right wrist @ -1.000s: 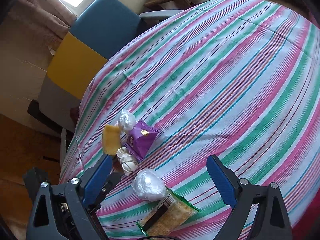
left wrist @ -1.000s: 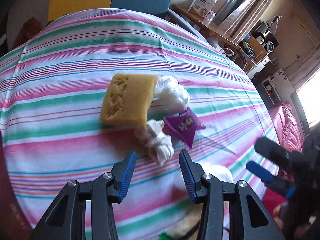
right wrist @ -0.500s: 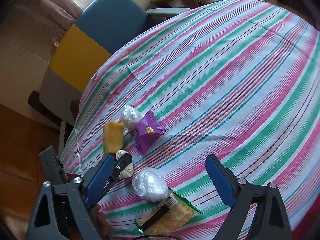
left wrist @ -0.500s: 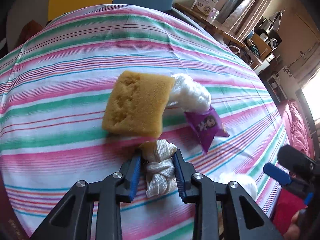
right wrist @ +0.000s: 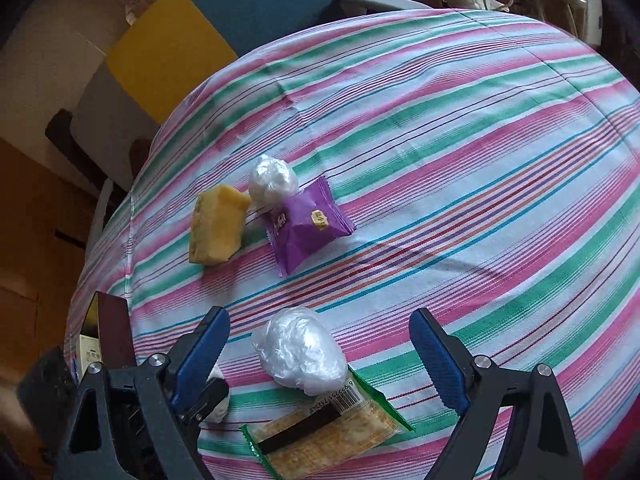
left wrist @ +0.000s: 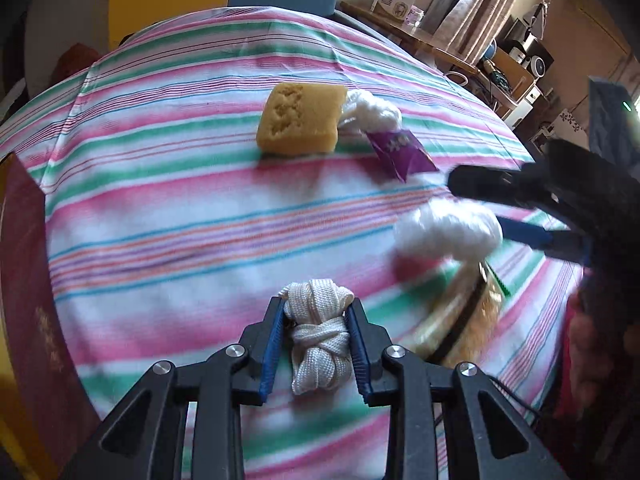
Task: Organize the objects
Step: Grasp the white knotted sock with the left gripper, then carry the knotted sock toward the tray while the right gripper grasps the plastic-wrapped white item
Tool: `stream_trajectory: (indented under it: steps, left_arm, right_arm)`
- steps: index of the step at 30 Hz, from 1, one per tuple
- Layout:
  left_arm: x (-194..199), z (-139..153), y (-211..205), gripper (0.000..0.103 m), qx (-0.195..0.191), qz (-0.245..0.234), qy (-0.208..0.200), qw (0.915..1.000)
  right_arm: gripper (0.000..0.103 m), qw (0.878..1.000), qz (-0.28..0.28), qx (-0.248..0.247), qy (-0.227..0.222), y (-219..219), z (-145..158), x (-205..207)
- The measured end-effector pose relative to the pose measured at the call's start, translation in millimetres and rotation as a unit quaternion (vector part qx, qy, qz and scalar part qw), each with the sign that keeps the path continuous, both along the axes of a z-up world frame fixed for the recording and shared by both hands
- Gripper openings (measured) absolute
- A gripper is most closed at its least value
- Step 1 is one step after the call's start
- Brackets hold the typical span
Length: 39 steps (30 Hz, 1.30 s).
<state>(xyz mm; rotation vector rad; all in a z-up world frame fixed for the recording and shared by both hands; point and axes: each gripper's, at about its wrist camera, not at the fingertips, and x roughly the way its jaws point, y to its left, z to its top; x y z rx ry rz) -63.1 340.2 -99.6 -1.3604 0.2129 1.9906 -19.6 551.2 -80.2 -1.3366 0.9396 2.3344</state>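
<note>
My left gripper (left wrist: 316, 312) is shut on a knotted white cloth bundle (left wrist: 318, 334) and holds it above the striped tablecloth (left wrist: 160, 208). A yellow sponge (left wrist: 302, 118), a crumpled white plastic ball (left wrist: 370, 110) and a purple snack packet (left wrist: 402, 150) lie together farther back. My right gripper (right wrist: 320, 344) is open, its jaws wide on either side of a second white plastic ball (right wrist: 300, 350), which rests on a green-edged cracker packet (right wrist: 324, 436). The sponge (right wrist: 216, 230), the purple packet (right wrist: 306, 224) and the first plastic ball (right wrist: 272, 180) also show in the right wrist view.
A dark red box (left wrist: 32, 300) stands at the table's left edge; it also shows in the right wrist view (right wrist: 114, 332). A blue and yellow chair (right wrist: 208, 28) stands behind the table. Shelves with clutter (left wrist: 516, 64) are at the back right.
My left gripper closed on the white cloth bundle and pulled it back away from the sponge, toward the near edge. My right gripper moved closer over the second plastic ball.
</note>
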Motion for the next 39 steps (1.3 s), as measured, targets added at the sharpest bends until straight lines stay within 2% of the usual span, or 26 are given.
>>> stream_trajectory:
  steps: [3, 5, 6, 7, 8, 11, 25, 29, 32, 35, 39]
  left_arm:
    - [14, 2, -12, 0.03, 0.005, -0.002, 0.002, 1.0]
    - [21, 2, -16, 0.03, 0.007, -0.006, 0.007, 0.9999]
    - [24, 2, -19, 0.03, 0.007, -0.008, 0.01, 0.9999]
    - [26, 2, -20, 0.03, 0.007, -0.01, 0.013, 0.9998]
    - [27, 2, -21, 0.03, 0.006, -0.012, 0.015, 0.9998]
    - [30, 1, -22, 0.03, 0.006, -0.015, 0.019, 0.9997]
    - [39, 7, -27, 0.03, 0.008, -0.028, 0.033, 0.999]
    - [54, 23, -41, 0.03, 0.027, -0.037, 0.038, 0.9982]
    - [59, 47, -62, 0.03, 0.051, -0.033, 0.044, 0.9972]
    - [54, 74, -96, 0.03, 0.075, -0.007, 0.057, 0.9955]
    - [24, 92, -163, 0.03, 0.083, 0.075, 0.067, 0.9914]
  right_arm:
    - [0.091, 0.999, 0.027, 0.028, -0.017, -10, -3, -7]
    - [0.085, 0.997, 0.051, 0.044, -0.031, -18, -6, -12]
    - [0.069, 0.996, 0.065, 0.054, -0.04, -23, -8, -15]
    - [0.041, 0.993, 0.084, 0.066, -0.049, -29, -10, -18]
    - [0.036, 0.99, 0.103, 0.078, -0.059, -37, -13, -20]
    - [0.035, 0.981, 0.135, 0.122, -0.068, -52, -13, -23]
    - [0.035, 0.978, 0.143, 0.131, -0.082, -52, -22, -24]
    - [0.035, 0.976, 0.141, 0.142, -0.082, -53, -23, -25]
    - [0.035, 0.976, 0.135, 0.151, -0.083, -51, -22, -22]
    - [0.035, 0.974, 0.136, 0.159, -0.085, -52, -22, -23]
    - [0.035, 0.971, 0.141, 0.174, -0.086, -56, -21, -23]
